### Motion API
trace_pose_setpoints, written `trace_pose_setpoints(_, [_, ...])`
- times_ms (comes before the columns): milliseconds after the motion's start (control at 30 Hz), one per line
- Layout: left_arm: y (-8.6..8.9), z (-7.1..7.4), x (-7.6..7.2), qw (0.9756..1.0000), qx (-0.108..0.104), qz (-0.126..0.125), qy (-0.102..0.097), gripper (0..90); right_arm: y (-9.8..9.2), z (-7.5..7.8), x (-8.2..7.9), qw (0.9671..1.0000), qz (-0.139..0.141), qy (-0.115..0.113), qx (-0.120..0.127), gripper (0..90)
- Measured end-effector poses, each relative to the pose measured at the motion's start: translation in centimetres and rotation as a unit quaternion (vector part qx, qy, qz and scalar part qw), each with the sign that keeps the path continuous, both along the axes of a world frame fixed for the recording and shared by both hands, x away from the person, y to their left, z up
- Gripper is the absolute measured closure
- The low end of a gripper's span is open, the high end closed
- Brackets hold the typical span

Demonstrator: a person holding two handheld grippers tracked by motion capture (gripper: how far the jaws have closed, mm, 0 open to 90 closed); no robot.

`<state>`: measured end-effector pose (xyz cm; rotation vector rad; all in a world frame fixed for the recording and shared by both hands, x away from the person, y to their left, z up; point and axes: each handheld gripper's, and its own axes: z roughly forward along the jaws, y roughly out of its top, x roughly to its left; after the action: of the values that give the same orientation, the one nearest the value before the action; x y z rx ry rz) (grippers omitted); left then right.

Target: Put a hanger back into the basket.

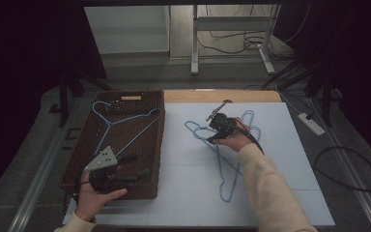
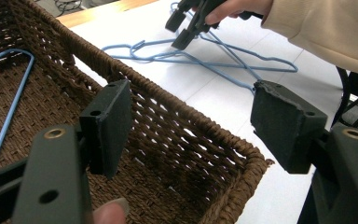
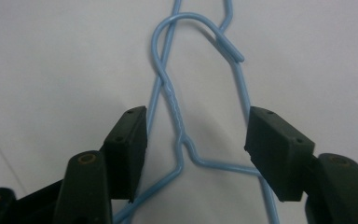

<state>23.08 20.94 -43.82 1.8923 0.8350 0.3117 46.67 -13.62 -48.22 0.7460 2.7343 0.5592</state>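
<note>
Two light-blue wire hangers (image 1: 224,164) lie overlapped on the white mat (image 1: 280,159). My right gripper (image 1: 213,137) hovers low over their hooks. In the right gripper view its jaws (image 3: 196,149) stand apart on either side of a hanger's twisted neck (image 3: 175,107), and the pads do not touch the wire. A third blue hanger (image 1: 121,126) lies inside the brown wicker basket (image 1: 160,145) at the left. My left gripper (image 1: 137,166) is held open above the basket's near right corner (image 2: 168,100), with nothing between its jaws (image 2: 191,116).
The basket stands along the mat's left edge. A wooden table strip (image 1: 222,95) shows behind the mat. On the floor to the right lie a power strip (image 1: 311,123) and cables (image 1: 348,169). A metal table frame (image 1: 232,34) stands farther back.
</note>
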Motion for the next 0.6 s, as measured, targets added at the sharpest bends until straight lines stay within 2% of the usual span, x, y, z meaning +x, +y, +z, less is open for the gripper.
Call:
trace_pose_setpoints(200, [-0.1,0.0,0.0,1.0000,-0.001,-0.002,0.000,30.6,0.5,-0.7,0.9,0.9996,0.009,0.016,-0.024,44.5])
trace_pose_setpoints(467, [0.0,-0.2,0.1,1.0000,0.002,-0.002,0.001,30.6,0.7,-1.6,2.0,0.9971,0.022,0.058,-0.044,53.5])
trace_pose_setpoints(533, [0.0,-0.2,0.1,1.0000,0.002,-0.002,0.001,30.6,0.9,-1.5,2.1,0.9961,0.031,0.070,-0.044,60.9])
trace_pose_setpoints(567, [0.0,-0.2,0.1,1.0000,0.002,-0.002,0.001,30.6,0.9,-1.5,2.1,0.9961,0.031,0.070,-0.044,60.9])
trace_pose_setpoints(600, [0.0,-0.2,0.1,1.0000,0.002,-0.002,0.002,30.6,1.1,-1.5,2.2,0.9946,0.035,0.086,-0.046,68.4])
